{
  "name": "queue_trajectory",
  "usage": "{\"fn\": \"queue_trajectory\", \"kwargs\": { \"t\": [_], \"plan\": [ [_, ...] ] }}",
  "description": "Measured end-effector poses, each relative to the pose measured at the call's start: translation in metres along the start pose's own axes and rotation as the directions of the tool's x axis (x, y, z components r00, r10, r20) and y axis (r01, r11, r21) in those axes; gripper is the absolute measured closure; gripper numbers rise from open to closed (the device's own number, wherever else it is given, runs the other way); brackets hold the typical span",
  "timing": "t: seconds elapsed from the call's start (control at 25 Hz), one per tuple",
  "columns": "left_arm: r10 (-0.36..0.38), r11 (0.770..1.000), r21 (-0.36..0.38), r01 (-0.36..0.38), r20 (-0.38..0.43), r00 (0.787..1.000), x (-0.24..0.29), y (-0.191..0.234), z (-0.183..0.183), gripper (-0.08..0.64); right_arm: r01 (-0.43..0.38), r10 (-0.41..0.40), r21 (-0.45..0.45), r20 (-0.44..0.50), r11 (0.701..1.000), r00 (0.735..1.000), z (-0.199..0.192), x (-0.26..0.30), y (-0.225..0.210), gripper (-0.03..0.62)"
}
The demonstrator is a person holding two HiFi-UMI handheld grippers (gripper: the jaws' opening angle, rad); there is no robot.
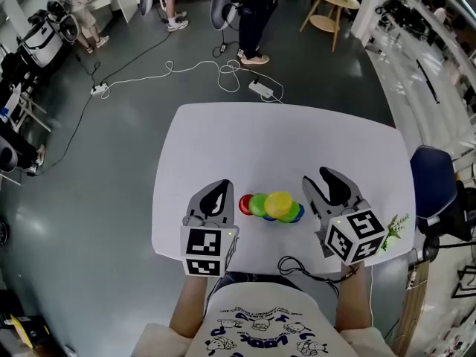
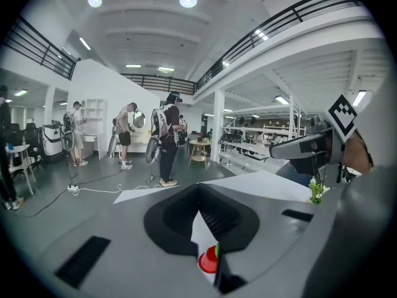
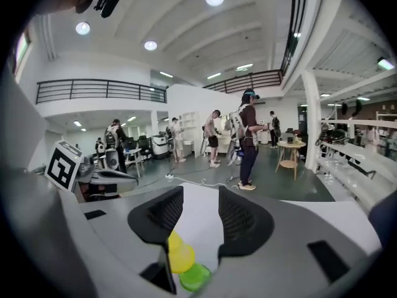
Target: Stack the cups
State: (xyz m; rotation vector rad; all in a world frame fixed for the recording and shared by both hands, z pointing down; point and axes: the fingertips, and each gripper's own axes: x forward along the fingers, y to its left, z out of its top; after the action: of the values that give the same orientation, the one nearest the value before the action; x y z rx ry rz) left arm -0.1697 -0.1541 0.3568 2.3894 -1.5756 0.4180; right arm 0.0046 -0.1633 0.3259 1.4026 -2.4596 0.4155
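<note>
A tight cluster of small cups lies near the front of the white table [image 1: 223, 140]. It holds a red cup [image 1: 245, 204], a green cup [image 1: 258, 204], a yellow cup [image 1: 279, 203] sitting highest, and a blue cup [image 1: 297, 214] at the right. My left gripper [image 1: 217, 193] is shut and empty, just left of the red cup [image 2: 209, 261]. My right gripper [image 1: 321, 181] stands open just right of the cluster, nothing between its jaws. In the right gripper view the yellow cup [image 3: 180, 257] and a green cup [image 3: 195, 277] lie low beside the left jaw.
A small green plant sprig [image 1: 394, 227] sits at the table's right front corner. A black cable [image 1: 297, 267] loops over the near edge. A blue chair [image 1: 434, 181] stands to the right. People and floor cables [image 1: 195, 69] are beyond the table's far side.
</note>
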Motion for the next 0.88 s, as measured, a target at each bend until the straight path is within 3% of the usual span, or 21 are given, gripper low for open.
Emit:
{"fn": "queue_trajectory", "kwargs": {
  "t": [0.16,0.32,0.64,0.88],
  "plan": [
    [0.006,1.0,0.023,-0.007,0.045,0.999,0.003,-0.004,0.021,0.547,0.128,-0.129,0.008,0.081,0.992,0.988,0.015,-0.013,-0.018,0.474],
    [0.027,0.999,0.022,-0.03,0.093,0.995,0.0,-0.006,0.037,0.547,0.264,-0.258,-0.016,0.161,0.964,0.953,0.025,-0.028,-0.03,0.577],
    [0.079,0.997,-0.001,-0.081,0.209,0.975,-0.009,-0.005,0.069,0.548,0.343,-0.341,0.04,0.264,0.938,0.902,0.036,-0.047,-0.04,0.577],
    [0.102,0.995,-0.014,-0.102,0.255,0.962,-0.02,-0.011,0.079,0.546,0.355,-0.352,0.043,0.288,0.934,0.891,0.034,-0.055,-0.038,0.577]
  ]
}}
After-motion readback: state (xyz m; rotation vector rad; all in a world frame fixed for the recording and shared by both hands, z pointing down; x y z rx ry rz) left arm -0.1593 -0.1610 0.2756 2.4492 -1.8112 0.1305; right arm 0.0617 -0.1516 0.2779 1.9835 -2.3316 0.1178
